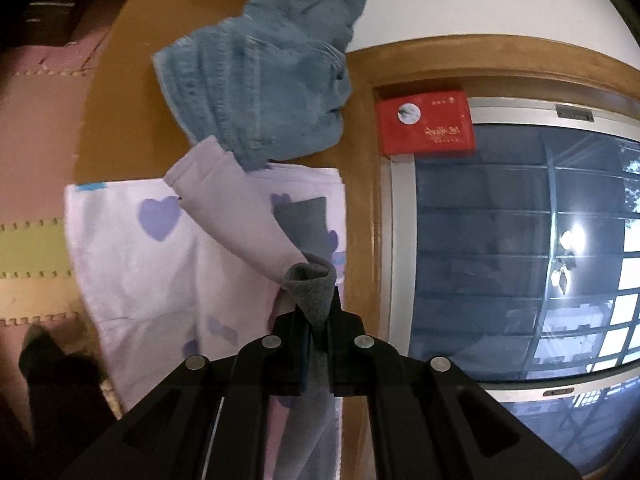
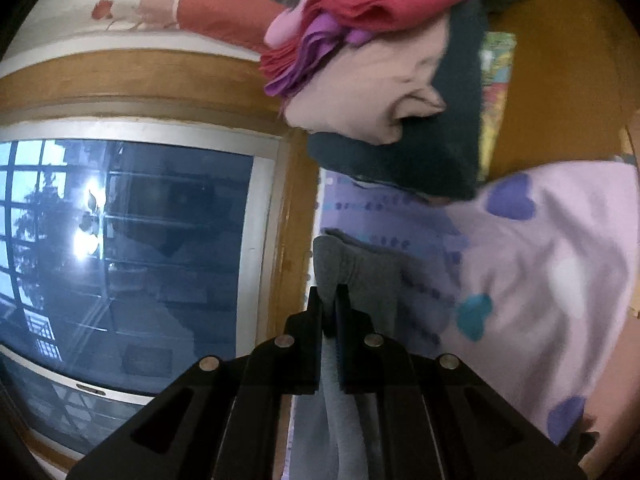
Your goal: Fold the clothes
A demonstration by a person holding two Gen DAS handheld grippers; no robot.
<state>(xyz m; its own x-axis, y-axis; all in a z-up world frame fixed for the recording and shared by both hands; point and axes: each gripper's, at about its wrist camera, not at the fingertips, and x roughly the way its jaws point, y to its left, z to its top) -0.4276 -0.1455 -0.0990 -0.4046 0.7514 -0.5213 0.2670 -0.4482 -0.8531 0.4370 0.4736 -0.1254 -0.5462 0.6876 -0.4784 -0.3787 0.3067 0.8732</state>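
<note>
An orange-brown counter (image 1: 120, 92) is seen in both views, bordered on one side by a dark reflective glass panel (image 1: 500, 240) in a pale frame. Spread flat on the counter is a pale lilac cloth with purple hearts (image 1: 152, 264); in the right wrist view its dotted band and a teal heart are shown, though that side is blurred. Only in the left wrist view is a blue denim garment (image 1: 264, 92) seen, crumpled beyond the cloth, with a red box (image 1: 426, 128) just beside it at the panel's corner, and patchwork floor mats off the counter's edge. Only in the right wrist view is a pile of clothes (image 2: 380, 60) shown, in red, pink, cream and dark teal, its near edge lying over the heart cloth and partly covering a colourful printed item behind. A grey garment with a lilac sleeve (image 1: 236, 216) is held raised above the cloth. The left gripper (image 1: 318, 316) is clamped on a grey fold of it, jaws closed on the fabric. The right gripper (image 2: 329, 312) is likewise pinched on grey fabric (image 2: 352, 272). The garment's full outline is hidden by both grippers.
</note>
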